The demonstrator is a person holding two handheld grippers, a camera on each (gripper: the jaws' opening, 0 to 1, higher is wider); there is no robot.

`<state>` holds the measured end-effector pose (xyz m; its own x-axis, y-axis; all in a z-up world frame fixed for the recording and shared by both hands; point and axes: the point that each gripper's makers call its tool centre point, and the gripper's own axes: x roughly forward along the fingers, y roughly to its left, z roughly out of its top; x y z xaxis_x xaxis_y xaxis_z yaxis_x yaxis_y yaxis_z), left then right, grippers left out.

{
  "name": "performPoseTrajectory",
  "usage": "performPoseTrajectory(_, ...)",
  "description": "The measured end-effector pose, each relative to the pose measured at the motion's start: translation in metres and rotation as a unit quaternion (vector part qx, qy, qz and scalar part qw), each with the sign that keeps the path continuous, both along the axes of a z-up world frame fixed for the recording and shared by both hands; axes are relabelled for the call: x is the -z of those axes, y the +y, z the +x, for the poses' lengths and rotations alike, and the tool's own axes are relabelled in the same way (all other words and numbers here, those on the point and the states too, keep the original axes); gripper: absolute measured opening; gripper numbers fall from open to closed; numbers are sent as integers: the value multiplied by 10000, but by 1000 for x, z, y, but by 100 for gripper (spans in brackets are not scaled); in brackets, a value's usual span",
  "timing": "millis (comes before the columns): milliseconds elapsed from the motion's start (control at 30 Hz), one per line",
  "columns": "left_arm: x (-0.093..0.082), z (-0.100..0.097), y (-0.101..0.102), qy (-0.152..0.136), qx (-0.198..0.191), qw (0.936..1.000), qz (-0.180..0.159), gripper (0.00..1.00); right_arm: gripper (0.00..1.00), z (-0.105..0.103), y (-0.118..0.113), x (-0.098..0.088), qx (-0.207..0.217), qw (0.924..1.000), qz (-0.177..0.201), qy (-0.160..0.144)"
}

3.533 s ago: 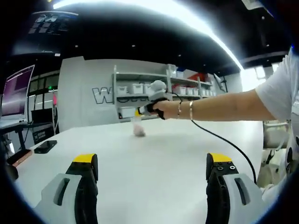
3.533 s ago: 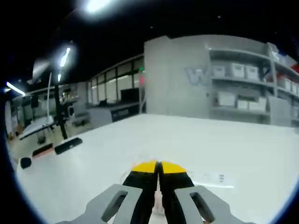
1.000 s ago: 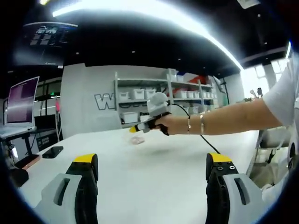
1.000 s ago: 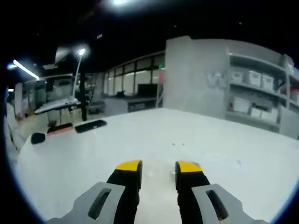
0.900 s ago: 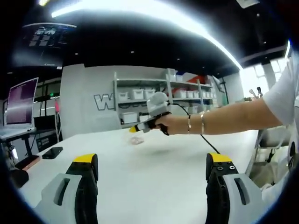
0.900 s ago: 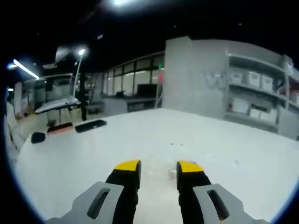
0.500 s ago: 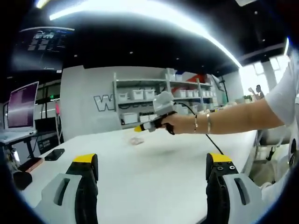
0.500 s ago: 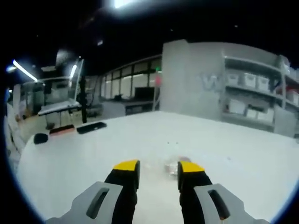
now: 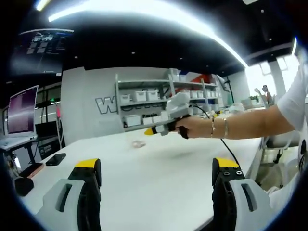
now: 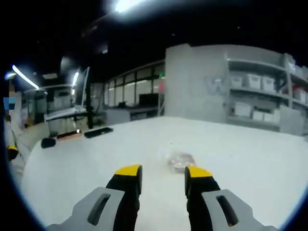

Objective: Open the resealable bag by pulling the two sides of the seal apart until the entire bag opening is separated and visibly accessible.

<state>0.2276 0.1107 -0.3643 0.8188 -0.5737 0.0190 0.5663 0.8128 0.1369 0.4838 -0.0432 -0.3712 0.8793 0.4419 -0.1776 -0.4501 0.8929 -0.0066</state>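
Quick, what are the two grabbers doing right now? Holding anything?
Left gripper: open, holding nothing.
Right gripper: open, holding nothing; the bag lies on the table beyond its fingers.

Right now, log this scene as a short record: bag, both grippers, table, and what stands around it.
bag: small clear bag lying flat on the table, contents blurred, whether its seal is open cannot be told
right gripper: jaws apart, held above the table short of the bag, gripping nothing
left gripper: jaws wide apart, low over the near table edge, gripping nothing
person's hand: holds the right gripper out over the table
table: white top
phone: dark, flat near the far table edge
background: shelves with white bins
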Motion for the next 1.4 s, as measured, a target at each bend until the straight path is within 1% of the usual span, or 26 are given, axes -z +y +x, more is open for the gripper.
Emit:
performPoseTrajectory(67,-1,0,0,-11,-6,10000,-9,95,34,-4,-5,0,21,10000,94,-7)
performPoseTrajectory(267,0,-2,0,7,9,10000,4,95,36,-21,-19,2,79,9997,218,-39)
performPoseTrajectory(367,0,-3,-1,12,15,10000,7,95,36,-28,-26,3,166,9996,182,-126)
performPoseTrajectory(467,-2,-4,-1,-4,17,10000,-3,95,36,-33,-28,2,166,9996,162,-147)
performPoseTrajectory(600,-4,-5,-4,-27,39,10000,18,95,38,-40,-25,-1,104,9997,145,-182)
performPoseTrajectory(800,-5,-5,-5,-38,48,10000,49,95,42,-56,-15,-3,-74,9995,137,-261)
performPoseTrajectory(1033,-5,-8,-13,-39,128,9998,111,95,42,-65,-17,0,-92,9995,146,-257)
performPoseTrajectory(1400,-5,-9,-17,-32,172,9997,185,95,48,-77,-15,3,-139,9993,287,-218)
